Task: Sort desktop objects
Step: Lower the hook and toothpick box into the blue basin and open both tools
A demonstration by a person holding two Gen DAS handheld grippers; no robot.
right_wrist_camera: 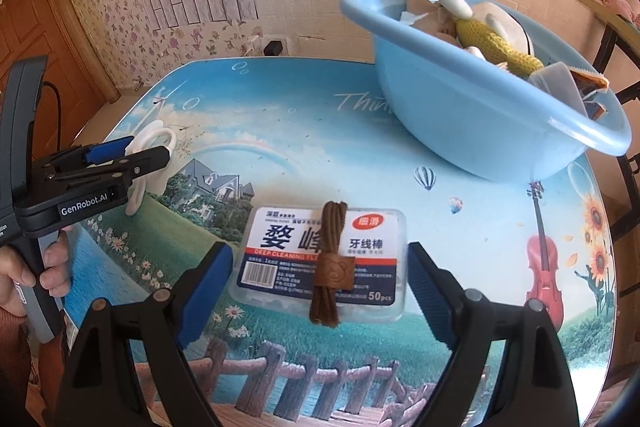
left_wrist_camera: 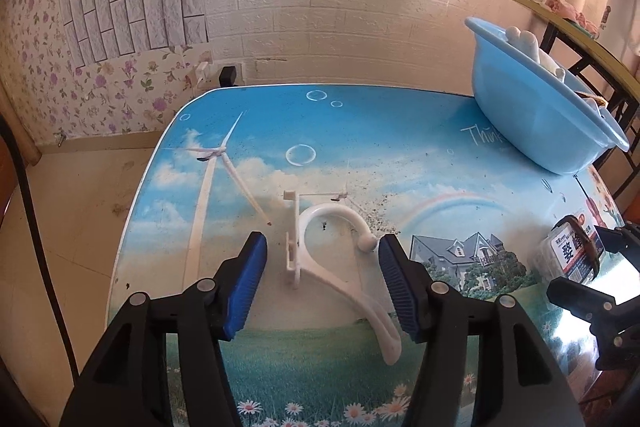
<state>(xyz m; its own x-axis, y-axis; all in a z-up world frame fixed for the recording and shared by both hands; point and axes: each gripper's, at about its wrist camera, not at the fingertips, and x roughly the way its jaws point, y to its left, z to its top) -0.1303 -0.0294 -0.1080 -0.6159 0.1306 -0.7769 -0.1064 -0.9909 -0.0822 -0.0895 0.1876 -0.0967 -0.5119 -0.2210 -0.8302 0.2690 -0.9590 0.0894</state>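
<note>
Floss-pick box (right_wrist_camera: 320, 261) lies flat on the table (right_wrist_camera: 360, 131) between the spread fingers of the right gripper (right_wrist_camera: 320, 291), a brown hair tie (right_wrist_camera: 330, 263) across its lid. Only the left wrist view shows the white plastic hook (left_wrist_camera: 332, 259) whole, lying between the released left gripper (left_wrist_camera: 320, 283) fingers. Farther back, the blue basin (right_wrist_camera: 480, 115) shows its heaped contents only to the right wrist camera.

Glossy printed table (right_wrist_camera: 280, 155), smooth blue plastic basin (right_wrist_camera: 460, 115), clear plastic floss box (right_wrist_camera: 320, 259).
</note>
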